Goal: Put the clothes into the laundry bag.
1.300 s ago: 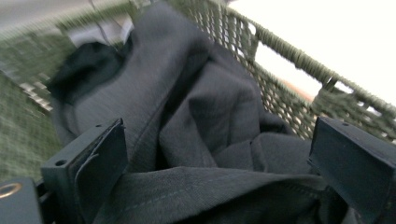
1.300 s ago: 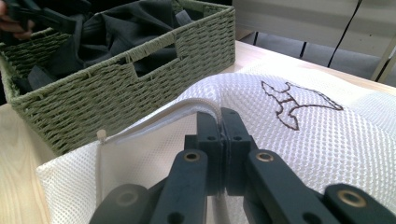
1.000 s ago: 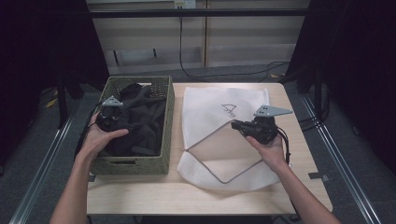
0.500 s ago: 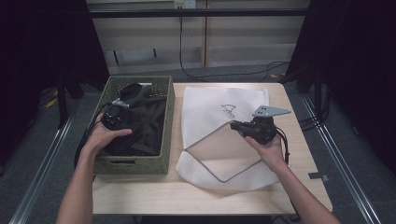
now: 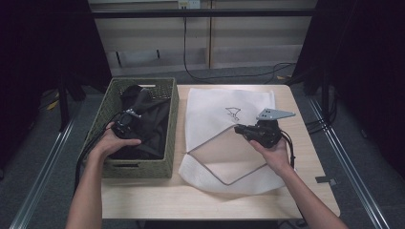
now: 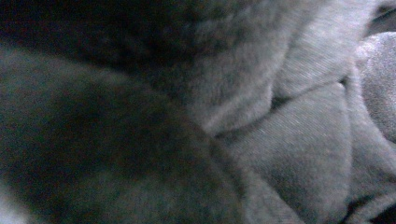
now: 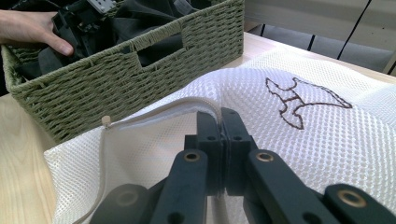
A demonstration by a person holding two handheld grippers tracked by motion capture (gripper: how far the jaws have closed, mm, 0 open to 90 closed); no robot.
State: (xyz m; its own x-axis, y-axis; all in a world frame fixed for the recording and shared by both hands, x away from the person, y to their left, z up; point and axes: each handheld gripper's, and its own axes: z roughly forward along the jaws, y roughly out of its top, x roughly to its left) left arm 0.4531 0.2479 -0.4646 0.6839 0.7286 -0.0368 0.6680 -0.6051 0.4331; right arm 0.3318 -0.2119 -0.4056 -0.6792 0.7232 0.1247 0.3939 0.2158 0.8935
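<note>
On the left of the tabletop [image 5: 157, 200] stands a green woven basket [image 5: 169, 129], its long side running away from the person, and it is full of dark clothes [image 5: 153, 126]. The left hand [image 5: 111, 143] reaches over the near rim and holds the left gripper [image 5: 128, 123] down among those clothes, nose pointing into the heap. From above, the gripper is sunk between the folds, and I cannot tell whether its jaws are wide or narrow. The left gripper view is pressed right up to soft grey-black fabric, blurred creases and little else. In the right gripper view the same hand shows at the far top corner, fingers over the gripper inside the basket.

Just beside the basket, to its right, lies a white mesh laundry bag [image 5: 215, 107] spread flat, with a small brown drawing [image 5: 232, 113] stitched near its middle. Its mouth opens toward the person, and the upper layer is lifted along the zipper edge [image 7: 154, 114], leaving a dark triangular gap over the lower layer.

The right hand [image 5: 274, 152] holds the right gripper [image 5: 237, 130] at that lifted edge. Its jaws are pinched tight together with the white hem of the bag caught between them, raising it off the tabletop. A cable [image 5: 290, 145] trails back from the gripper past the wrist.
</note>
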